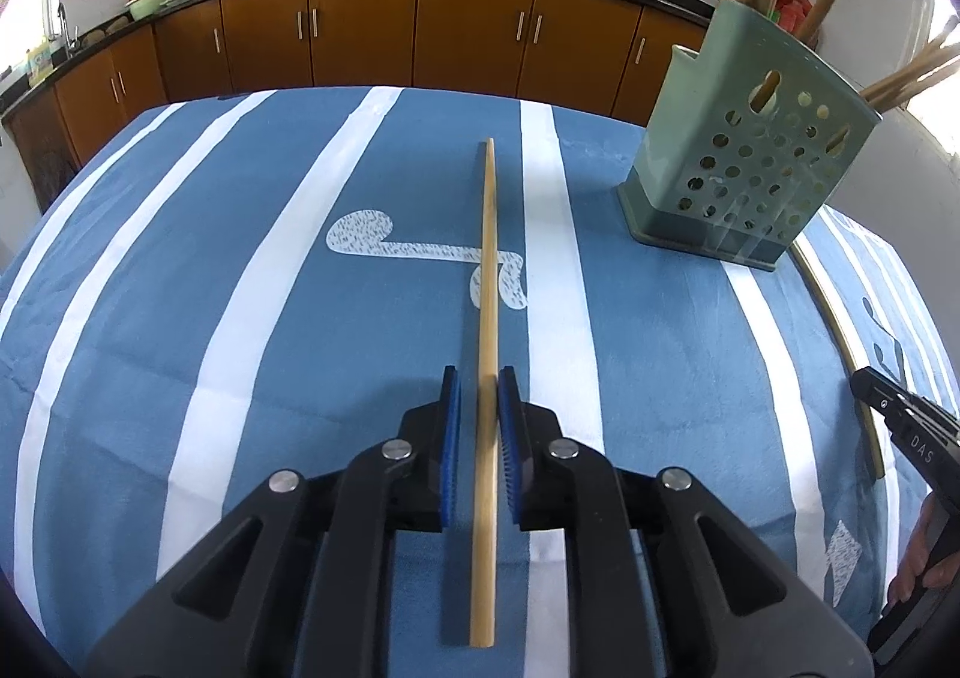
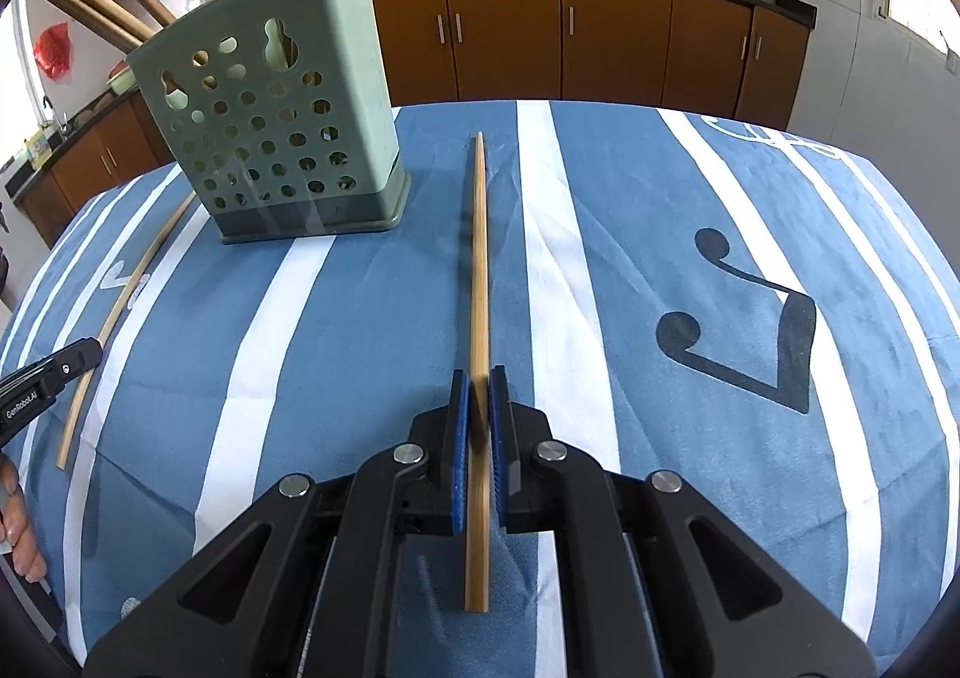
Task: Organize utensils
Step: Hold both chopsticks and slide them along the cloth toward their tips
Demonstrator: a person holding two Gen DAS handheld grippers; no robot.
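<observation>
In the left wrist view, my left gripper (image 1: pixel 479 378) has its blue pads close around a bamboo chopstick (image 1: pixel 489 270) that points away over the cloth; a small gap shows on the left side. In the right wrist view, my right gripper (image 2: pixel 478 378) is shut on a second bamboo chopstick (image 2: pixel 478 258). A green perforated utensil holder (image 1: pixel 744 150) with several chopsticks in it stands at the right of the left view and at the left of the right wrist view (image 2: pixel 276 120). Each gripper's chopstick shows in the other view, at the edge (image 1: pixel 840 330) (image 2: pixel 114 318).
A table under a blue cloth with white stripes (image 1: pixel 240 258) fills both views. Brown kitchen cabinets (image 1: pixel 360 24) with a black counter, woks and red bags run behind it. The right gripper's tip (image 1: pixel 882 396) shows at the left view's right edge.
</observation>
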